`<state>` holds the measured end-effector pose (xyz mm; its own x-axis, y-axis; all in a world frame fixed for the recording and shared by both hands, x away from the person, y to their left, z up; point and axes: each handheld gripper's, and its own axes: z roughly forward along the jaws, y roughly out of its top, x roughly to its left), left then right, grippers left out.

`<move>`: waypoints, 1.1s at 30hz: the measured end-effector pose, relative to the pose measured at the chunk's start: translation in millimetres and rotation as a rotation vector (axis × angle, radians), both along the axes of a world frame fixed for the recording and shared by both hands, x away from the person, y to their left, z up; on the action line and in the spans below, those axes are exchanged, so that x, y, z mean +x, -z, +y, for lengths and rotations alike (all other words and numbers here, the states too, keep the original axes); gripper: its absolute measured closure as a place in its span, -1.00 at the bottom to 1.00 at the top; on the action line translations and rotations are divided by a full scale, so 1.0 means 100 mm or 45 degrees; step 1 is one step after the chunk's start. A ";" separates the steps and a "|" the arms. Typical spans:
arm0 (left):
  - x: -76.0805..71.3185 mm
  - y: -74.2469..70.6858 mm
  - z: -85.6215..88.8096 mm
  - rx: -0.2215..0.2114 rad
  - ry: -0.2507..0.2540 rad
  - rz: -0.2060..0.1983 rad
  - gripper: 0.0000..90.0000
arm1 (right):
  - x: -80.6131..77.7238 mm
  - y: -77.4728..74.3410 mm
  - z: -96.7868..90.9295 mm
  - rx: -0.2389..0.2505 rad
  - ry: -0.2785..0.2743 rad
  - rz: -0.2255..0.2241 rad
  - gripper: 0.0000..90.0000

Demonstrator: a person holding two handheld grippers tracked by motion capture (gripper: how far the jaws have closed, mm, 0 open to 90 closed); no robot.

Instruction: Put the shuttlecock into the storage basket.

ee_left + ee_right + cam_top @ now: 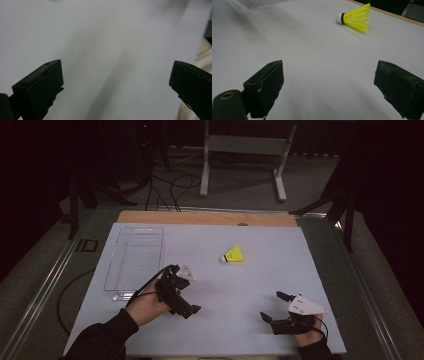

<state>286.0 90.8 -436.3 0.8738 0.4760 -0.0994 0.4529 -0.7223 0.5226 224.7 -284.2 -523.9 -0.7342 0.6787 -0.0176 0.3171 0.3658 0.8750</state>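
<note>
A yellow shuttlecock (234, 255) with a white cork lies on its side near the middle of the white table (240, 285). In the right gripper view the shuttlecock (357, 17) is far ahead and a little right of the jaws. My right gripper (274, 306) stands open near the front right edge, nothing between its jaws (329, 67). My left gripper (187, 290) is open at the front left, tilted down at bare table (117, 67), holding nothing.
A clear plastic tray (116, 270) sits at the table's left, just behind my left hand. A bare wooden strip (200, 217) runs along the far edge. Beyond the table are a white stand (245, 145) and cables on the floor.
</note>
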 end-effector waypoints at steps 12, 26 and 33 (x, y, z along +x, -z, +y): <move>0.27 -0.11 -0.17 -0.117 0.025 -0.033 -1.00 | 0.00 0.00 0.00 0.007 0.000 -0.004 -0.80; 0.53 -0.15 -0.29 -0.174 0.017 -0.055 -1.00 | 0.00 -0.01 0.00 0.010 -0.003 -0.006 -0.80; 0.65 -0.14 -0.37 -0.195 0.033 -0.098 -1.00 | 0.00 -0.01 0.00 0.010 -0.004 -0.009 -0.80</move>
<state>350.8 53.3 -422.2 0.8933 0.4379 -0.1013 0.3896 -0.6422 0.6601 224.4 -284.3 -523.1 -0.7364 0.6763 -0.0173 0.3097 0.3598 0.8801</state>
